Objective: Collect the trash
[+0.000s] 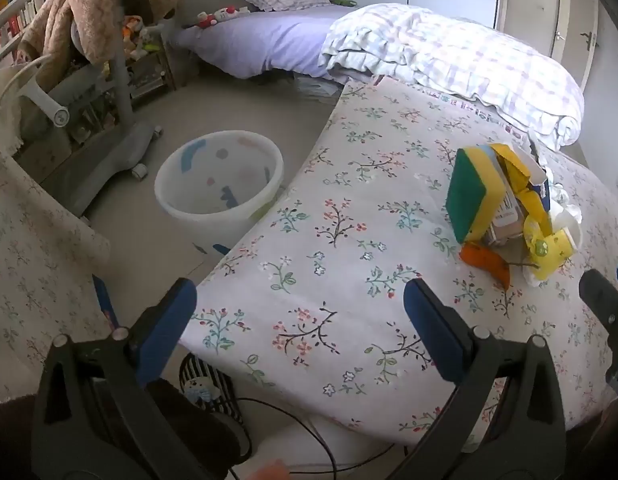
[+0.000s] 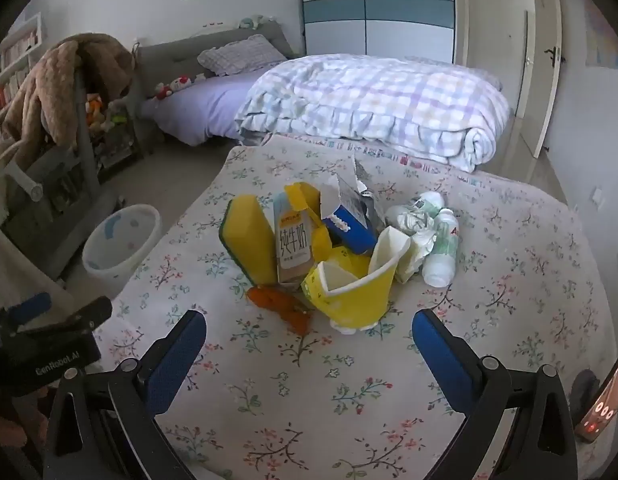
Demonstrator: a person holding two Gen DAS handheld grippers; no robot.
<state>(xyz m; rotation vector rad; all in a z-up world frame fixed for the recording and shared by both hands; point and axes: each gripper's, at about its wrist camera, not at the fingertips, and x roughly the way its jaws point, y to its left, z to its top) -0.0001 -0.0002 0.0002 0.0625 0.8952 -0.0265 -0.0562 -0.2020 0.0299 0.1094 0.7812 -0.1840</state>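
**Right wrist view: both tools spread wide over a bench of trash**

Right wrist view shows my right tool (image 2: 309, 338) with its two blue-padded fingers (image 2: 177, 350) set wide apart and holding nothing. It tilts down at the bench (image 2: 509, 320), which wears a pale floral cloth. Just ahead of the fingertips sits the trash pile. Nearest is a torn yellow paper cup (image 2: 349, 292), with an orange peel (image 2: 281, 304) to its left. Behind them a yellow and green sponge (image 2: 249, 240) stands on edge against a milk carton (image 2: 291, 244). A blue box (image 2: 349, 232) lies further back, and crumpled wrappers with small white bottles (image 2: 441, 248) lie at the right of the pile.

In the left wrist view my left tool (image 1: 299, 302) is likewise spread wide and empty, poised over the bench's left edge. The pile lies ahead and to its right, well apart from it. On the floor just beside the bench stands a white bin (image 1: 219, 184) with coloured patches. A bed (image 2: 369, 104) with a checked quilt lies beyond the bench.
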